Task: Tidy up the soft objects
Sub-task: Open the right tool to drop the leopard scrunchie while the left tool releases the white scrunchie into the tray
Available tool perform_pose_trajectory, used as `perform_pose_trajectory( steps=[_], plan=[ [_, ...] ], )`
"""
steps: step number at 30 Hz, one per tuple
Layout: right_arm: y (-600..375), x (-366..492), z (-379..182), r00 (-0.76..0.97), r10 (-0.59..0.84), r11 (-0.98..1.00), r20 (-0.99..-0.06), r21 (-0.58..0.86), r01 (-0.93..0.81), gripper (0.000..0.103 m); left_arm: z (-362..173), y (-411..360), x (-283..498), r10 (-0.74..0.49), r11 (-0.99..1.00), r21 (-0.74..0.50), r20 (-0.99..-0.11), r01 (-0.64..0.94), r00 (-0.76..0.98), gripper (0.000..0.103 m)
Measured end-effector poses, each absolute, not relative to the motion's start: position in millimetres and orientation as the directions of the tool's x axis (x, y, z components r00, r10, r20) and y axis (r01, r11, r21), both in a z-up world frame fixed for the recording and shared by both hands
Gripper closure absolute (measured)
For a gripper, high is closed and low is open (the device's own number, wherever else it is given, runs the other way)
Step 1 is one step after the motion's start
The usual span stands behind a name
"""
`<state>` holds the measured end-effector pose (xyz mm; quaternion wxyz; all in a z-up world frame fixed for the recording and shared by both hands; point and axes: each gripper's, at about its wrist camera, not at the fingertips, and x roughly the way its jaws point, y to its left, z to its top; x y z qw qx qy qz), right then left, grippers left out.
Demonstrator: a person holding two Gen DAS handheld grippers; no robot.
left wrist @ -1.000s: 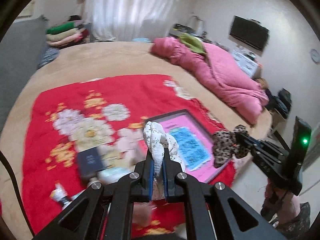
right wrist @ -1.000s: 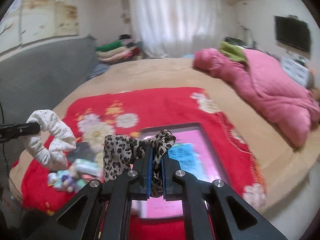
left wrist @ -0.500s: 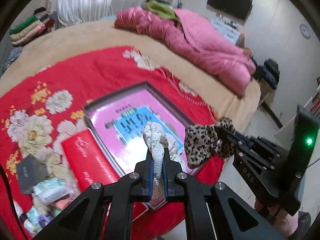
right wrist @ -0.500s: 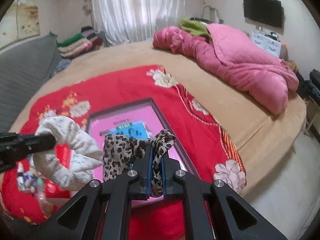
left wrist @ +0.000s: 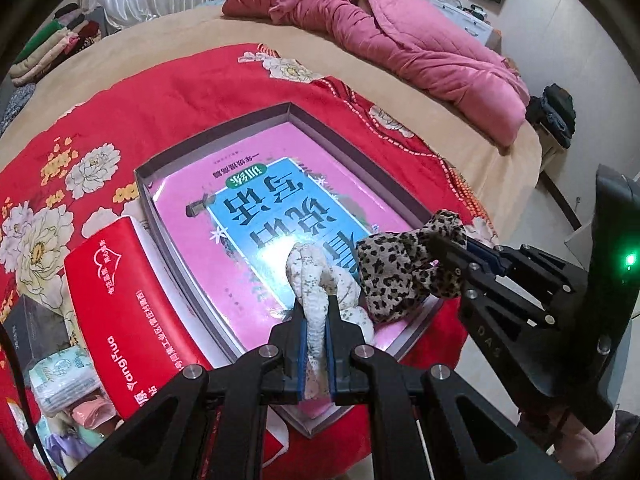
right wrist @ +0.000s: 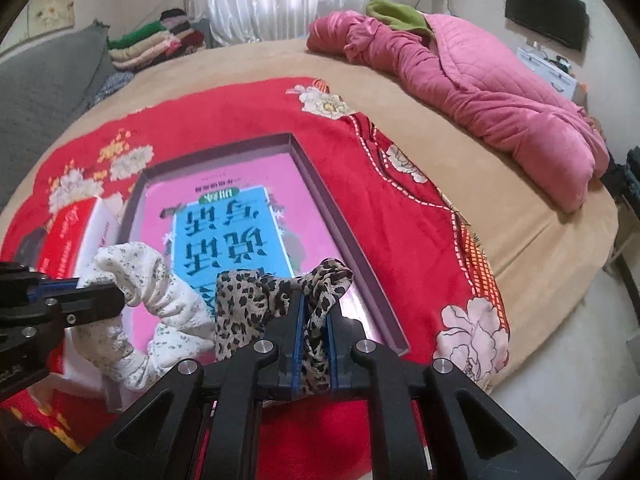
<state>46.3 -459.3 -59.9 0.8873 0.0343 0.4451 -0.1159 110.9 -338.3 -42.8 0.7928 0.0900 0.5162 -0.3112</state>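
My left gripper (left wrist: 316, 332) is shut on a white speckled scrunchie (left wrist: 316, 280) and holds it over the near end of a shallow grey box (left wrist: 224, 140) with a pink and blue printed sheet inside. My right gripper (right wrist: 314, 320) is shut on a leopard-print scrunchie (right wrist: 248, 300), just right of the white scrunchie (right wrist: 140, 276). The two scrunchies hang close side by side above the box (right wrist: 332, 208). In the left wrist view the right gripper (left wrist: 452, 256) holds the leopard scrunchie (left wrist: 400, 268).
The box lies on a red flowered blanket (left wrist: 160, 92) on a tan bed. A red tissue pack (left wrist: 120, 312) lies left of the box, with small packets (left wrist: 60, 372) and a dark box (left wrist: 32, 328) beside it. A pink quilt (right wrist: 480, 84) lies at the far right.
Both grippers have moved forward and down toward the box, which now fills the middle of both views. The two scrunchies have come closer together.
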Motion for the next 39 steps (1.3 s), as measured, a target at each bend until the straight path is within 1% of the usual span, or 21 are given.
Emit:
perform_pose_trajectory(
  steps=[2,4,5,9,12,18,21,23,24,25,26,27,29,31,34,36,37,39],
  plan=[
    [-459,47,-64,0.575,-0.178,0.971,-0.798,-0.048,0.234,0.087,-46,-339,112,-0.397,0.792,-0.179,-0.877,0.584,0.269,0.095],
    [-459,48,-66,0.577,-0.182,0.971,-0.796,-0.053,0.233,0.080,-50,-340,113,-0.393,0.793,-0.175,-0.879,0.584,0.269,0.095],
    [-458,48,-66,0.579,-0.183,0.971,-0.795,-0.053,0.233,0.073,-51,-340,113,-0.388,0.794,-0.172,-0.882,0.583,0.267,0.095],
    [-458,46,-63,0.592,-0.196,0.970,-0.782,-0.066,0.233,0.070,-56,-342,114,-0.384,0.794,-0.174,-0.886,0.583,0.259,0.095],
    [-460,42,-55,0.605,-0.212,0.967,-0.768,-0.075,0.243,0.061,-61,-345,115,-0.371,0.797,-0.164,-0.892,0.581,0.258,0.095],
    [-465,32,-40,0.620,-0.220,0.965,-0.753,-0.076,0.250,0.058,-64,-345,119,-0.355,0.810,-0.155,-0.897,0.566,0.262,0.095],
    [-463,30,-37,0.623,-0.222,0.966,-0.750,-0.081,0.247,0.056,-62,-343,119,-0.361,0.811,-0.156,-0.892,0.564,0.272,0.093],
    [-461,29,-36,0.626,-0.215,0.967,-0.750,-0.073,0.244,0.052,-61,-342,118,-0.361,0.811,-0.152,-0.891,0.566,0.277,0.089],
    [-461,28,-35,0.627,-0.217,0.966,-0.748,-0.071,0.249,0.051,-60,-342,118,-0.359,0.810,-0.149,-0.891,0.567,0.280,0.087],
    [-460,28,-33,0.629,-0.216,0.966,-0.747,-0.067,0.251,0.051,-60,-341,118,-0.356,0.812,-0.146,-0.891,0.566,0.282,0.084],
    [-460,28,-32,0.631,-0.213,0.966,-0.746,-0.063,0.252,0.050,-60,-341,118,-0.359,0.810,-0.148,-0.890,0.567,0.281,0.078],
    [-459,27,-31,0.632,-0.214,0.965,-0.744,-0.061,0.256,0.050,-60,-340,117,-0.360,0.809,-0.149,-0.890,0.569,0.278,0.075],
    [-457,26,-29,0.635,-0.214,0.965,-0.742,-0.058,0.257,0.049,-59,-340,116,-0.357,0.809,-0.143,-0.890,0.570,0.283,0.061],
    [-456,25,-26,0.637,-0.212,0.965,-0.741,-0.055,0.258,0.047,-57,-338,114,-0.356,0.809,-0.139,-0.889,0.571,0.288,0.057],
    [-454,22,-23,0.641,-0.217,0.963,-0.736,-0.056,0.262,0.043,-52,-334,111,-0.363,0.809,-0.141,-0.883,0.571,0.297,0.056],
    [-453,21,-21,0.642,-0.221,0.962,-0.735,-0.056,0.267,0.042,-45,-329,108,-0.360,0.815,-0.131,-0.878,0.565,0.316,0.049],
    [-452,21,-20,0.642,-0.220,0.962,-0.734,-0.055,0.267,0.041,-43,-327,106,-0.362,0.816,-0.129,-0.874,0.563,0.323,0.044],
    [-450,20,-19,0.643,-0.219,0.962,-0.734,-0.052,0.269,0.041,-35,-321,104,-0.370,0.818,-0.133,-0.866,0.559,0.336,0.042]
  ],
)
